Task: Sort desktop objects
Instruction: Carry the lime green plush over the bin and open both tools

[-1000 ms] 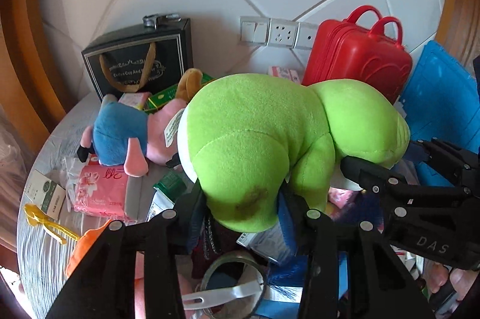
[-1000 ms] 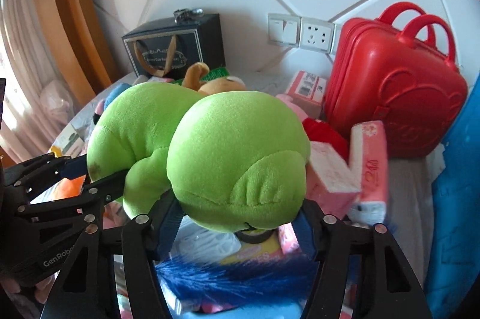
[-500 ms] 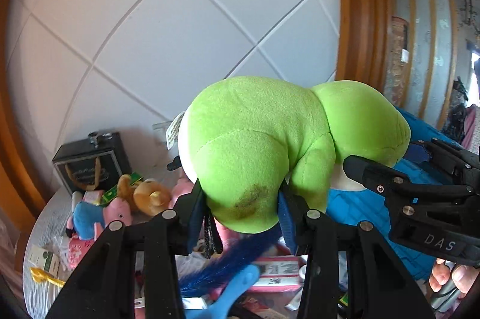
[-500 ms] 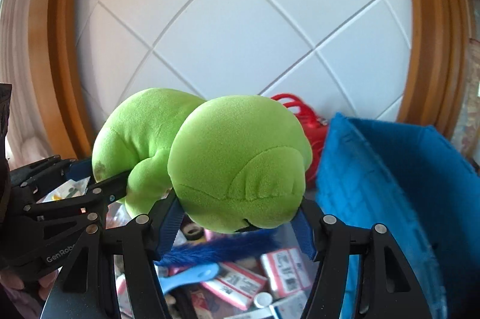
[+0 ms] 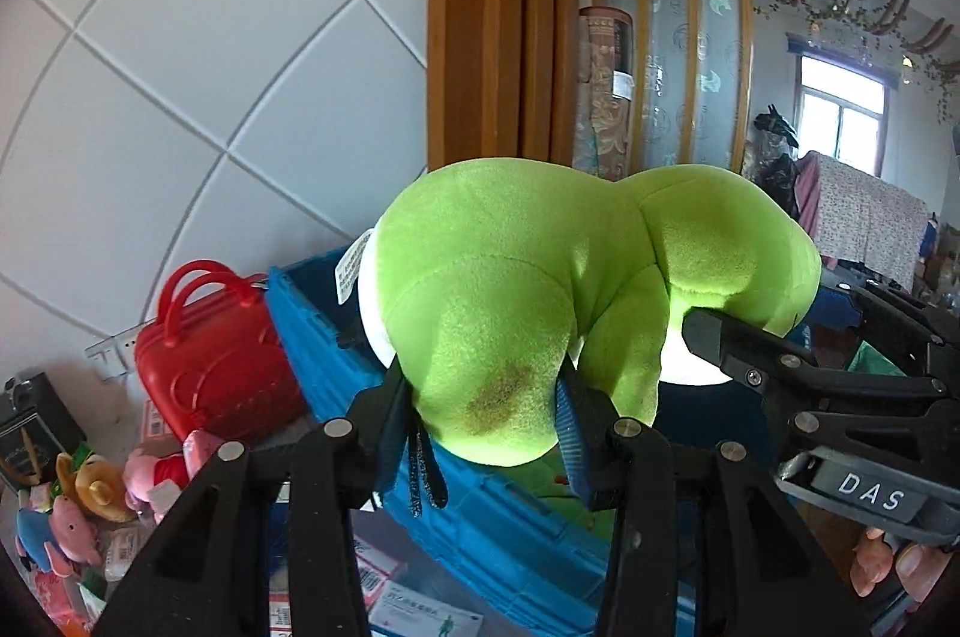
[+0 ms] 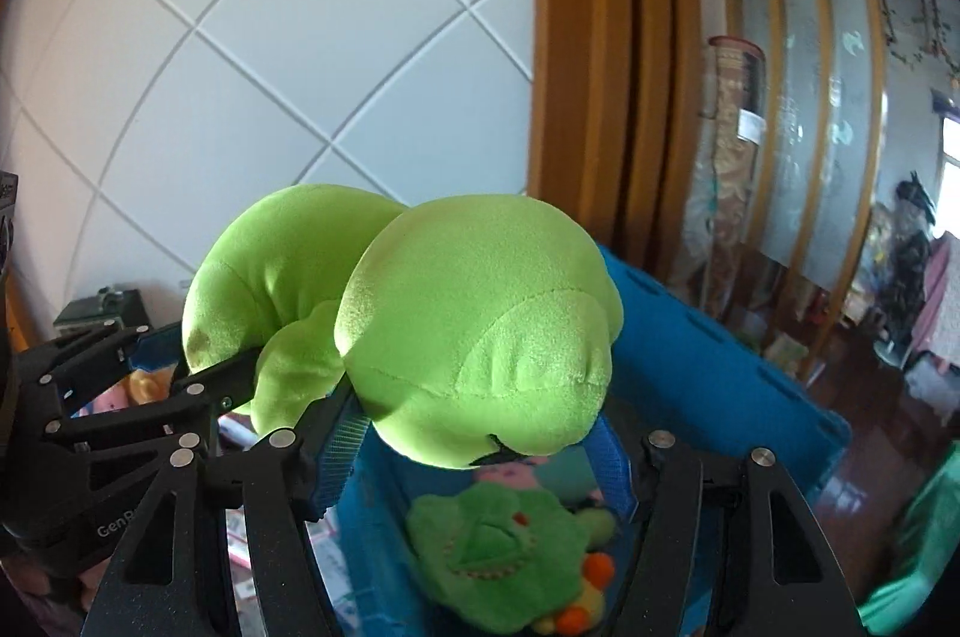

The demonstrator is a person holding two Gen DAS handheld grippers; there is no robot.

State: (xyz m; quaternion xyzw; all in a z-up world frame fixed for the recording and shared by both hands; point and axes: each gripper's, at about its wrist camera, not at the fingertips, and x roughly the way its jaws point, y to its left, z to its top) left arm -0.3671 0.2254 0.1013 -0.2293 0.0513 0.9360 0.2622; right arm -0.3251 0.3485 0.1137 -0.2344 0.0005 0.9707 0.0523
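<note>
Right wrist view: the green plush (image 6: 480, 337), pinched between both the left gripper (image 5: 480, 421) and the right gripper (image 6: 474, 451), has swung up off the cluttered desk and now hangs over the blue bin (image 6: 720, 367), so a drop looks next.

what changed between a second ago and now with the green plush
Both tongs, left tongs and right tongs, lifted the green plush off the cluttered table and swung it rightward, so it now hangs over the blue crate, above the plush toys already inside. The red case and the table clutter slid to the left of view. Both grips on the plush stayed unchanged.
</note>
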